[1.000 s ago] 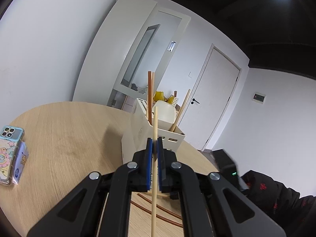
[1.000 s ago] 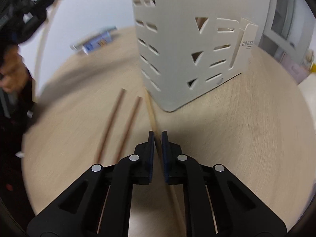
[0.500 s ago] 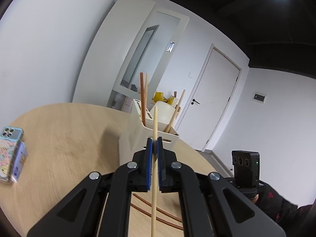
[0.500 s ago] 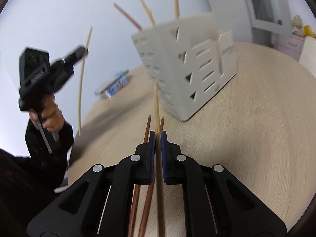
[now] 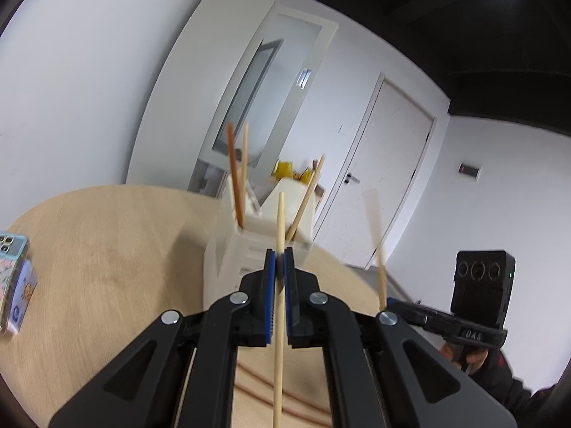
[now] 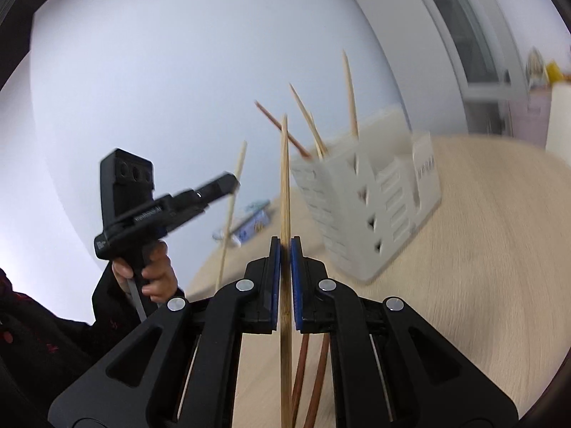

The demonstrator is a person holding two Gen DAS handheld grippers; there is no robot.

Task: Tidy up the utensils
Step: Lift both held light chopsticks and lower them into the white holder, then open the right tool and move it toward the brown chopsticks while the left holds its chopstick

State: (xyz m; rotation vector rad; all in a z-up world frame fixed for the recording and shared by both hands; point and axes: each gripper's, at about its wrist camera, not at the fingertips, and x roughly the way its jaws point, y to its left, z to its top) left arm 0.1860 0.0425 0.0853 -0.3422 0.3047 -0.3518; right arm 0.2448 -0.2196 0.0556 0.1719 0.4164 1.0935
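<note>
Holder [image 6: 371,207] smeared by motion in the right view, cutouts soft, label unreadable. Lower ends of both held sticks cut off by the frame edge. Second stick [image 5: 377,246] a blur in the left view, its grip point hidden behind the black frame. Phone [image 5: 10,253] clipped at the left edge, small packet [image 5: 23,296] beside it.

Round pale wood surface [image 5: 107,267], white walls, white door [image 5: 385,178] shut, glazed panel [image 5: 264,100] beside it, dark ceiling with one light.

Left gripper [image 5: 280,267] clamped tight on a pale chopstick [image 5: 280,221], blue fingers [image 5: 270,285] pressing both sides, stick running up past the tips and down off the bottom edge. Holder [image 5: 257,246] straight beyond those tips, on the surface, three sticks already leaning inside.

Right gripper [image 6: 284,249] likewise closed on a bamboo chopstick [image 6: 284,178], upright between the fingers [image 6: 274,267]. Holder ahead and to the right of it. Two brown chopsticks [image 6: 310,374] flat on the surface below. Left gripper [image 6: 200,196] visible across in a hand [image 6: 157,278], dark sleeve, its stick tilted.
</note>
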